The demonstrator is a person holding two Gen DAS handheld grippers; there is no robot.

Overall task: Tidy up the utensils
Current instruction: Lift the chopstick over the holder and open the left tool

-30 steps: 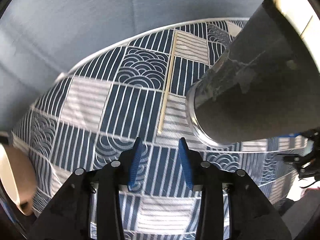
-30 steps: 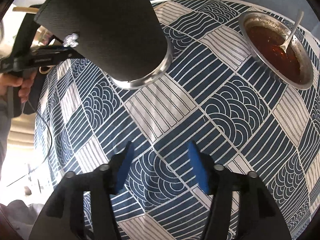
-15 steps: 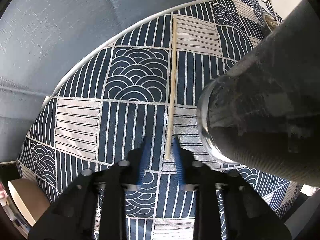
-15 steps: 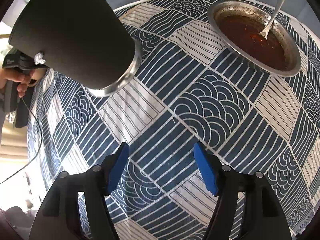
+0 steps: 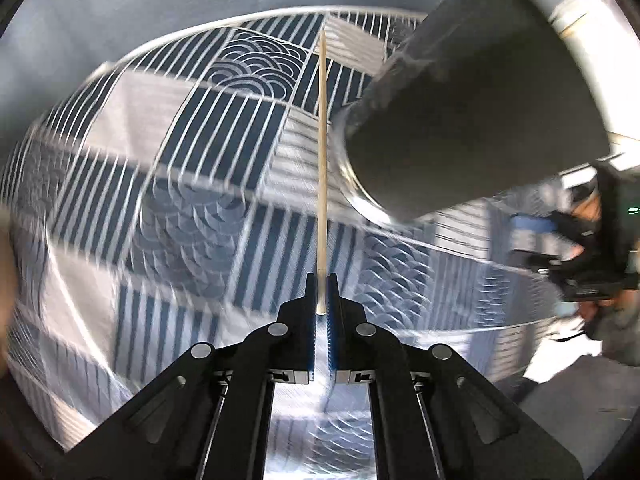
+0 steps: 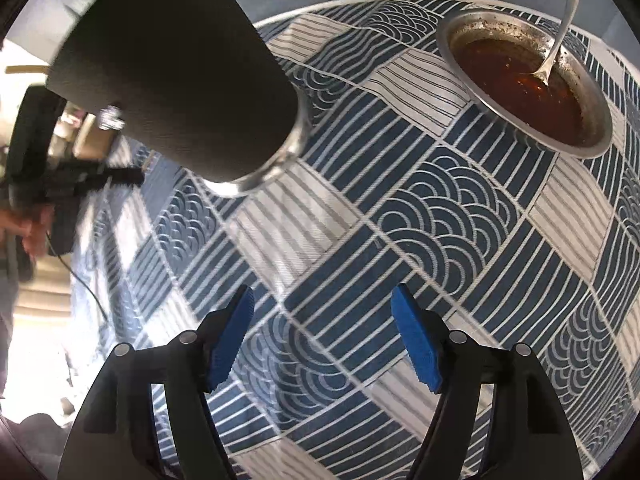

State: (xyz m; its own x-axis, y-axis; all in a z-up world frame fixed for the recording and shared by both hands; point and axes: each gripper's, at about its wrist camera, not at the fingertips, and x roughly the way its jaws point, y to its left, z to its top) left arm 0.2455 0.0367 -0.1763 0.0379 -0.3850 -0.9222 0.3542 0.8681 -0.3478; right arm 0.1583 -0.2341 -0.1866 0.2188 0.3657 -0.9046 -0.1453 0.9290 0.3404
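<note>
Chopstick (image 5: pixel 322 168) now inside left claw (image 5: pixel 321 280)

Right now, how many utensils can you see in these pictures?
2: a chopstick in the left gripper, a spoon in the sauce bowl. More may be hidden.

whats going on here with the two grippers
A person is tidying utensils on a patterned tablecloth. The left gripper has just closed on the near end of a chopstick, next to a tall dark cup. The right gripper has been opening and holds nothing. A spoon sits in a bowl of red sauce.
</note>
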